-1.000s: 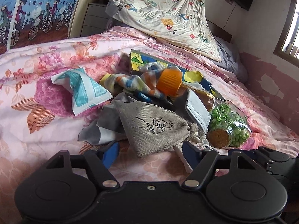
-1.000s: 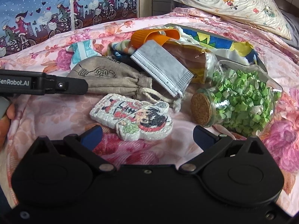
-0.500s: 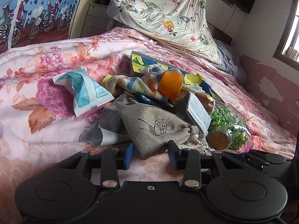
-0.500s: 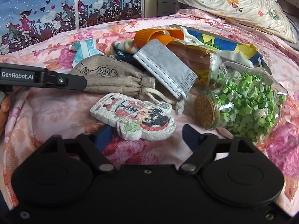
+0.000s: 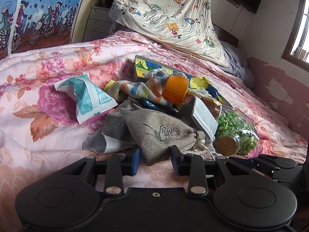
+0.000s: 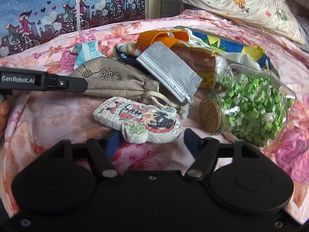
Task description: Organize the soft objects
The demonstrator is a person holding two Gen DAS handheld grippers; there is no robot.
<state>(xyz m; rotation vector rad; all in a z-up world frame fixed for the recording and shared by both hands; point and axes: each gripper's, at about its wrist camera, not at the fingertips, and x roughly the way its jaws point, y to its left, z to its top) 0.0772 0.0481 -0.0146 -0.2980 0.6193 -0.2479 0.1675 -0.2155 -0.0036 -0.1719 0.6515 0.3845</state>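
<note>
Domestic bedroom. The setting was identified by a bed covered with a pink floral quilt [image 5: 48, 89], against whose head a cartoon-print pillow [image 5: 170, 17] was propped. A white drawer unit [image 5: 96, 25] and a fabric wardrobe printed with cyclists [image 6: 58, 13] were seen beside it, with a window [image 5: 298, 25] in a peeling pink wall [image 5: 280, 89].

The face mask [image 6: 167, 71] is covering part of the bread bag [image 6: 200, 65]. The right gripper [image 5: 278, 166] is running off the picture's edge.
</note>
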